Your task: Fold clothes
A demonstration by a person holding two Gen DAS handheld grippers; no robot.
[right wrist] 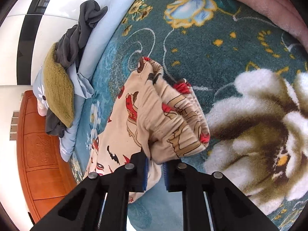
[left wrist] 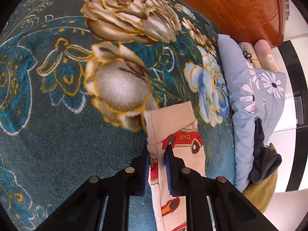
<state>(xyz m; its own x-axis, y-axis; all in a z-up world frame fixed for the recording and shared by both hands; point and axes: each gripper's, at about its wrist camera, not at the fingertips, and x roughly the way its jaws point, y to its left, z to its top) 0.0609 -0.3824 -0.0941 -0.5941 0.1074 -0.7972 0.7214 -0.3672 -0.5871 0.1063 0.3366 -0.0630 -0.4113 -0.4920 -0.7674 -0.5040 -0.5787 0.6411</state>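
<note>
A pair of beige children's trousers printed with red cars lies on a teal floral blanket (left wrist: 57,125). In the left wrist view my left gripper (left wrist: 156,150) is shut on the trousers' leg (left wrist: 173,127), near its plain cuff end. In the right wrist view my right gripper (right wrist: 155,163) is shut on the trousers' elastic waistband end (right wrist: 169,119), which bunches up in front of the fingers. Both ends sit just above the blanket (right wrist: 221,38).
A light blue flowered quilt (left wrist: 250,100) lies along the bed's edge, with dark grey clothes (left wrist: 263,159) and an olive knitted item (right wrist: 57,96) on it. An orange wooden headboard (left wrist: 250,9) stands behind. A pink blanket (right wrist: 259,5) lies at the far corner.
</note>
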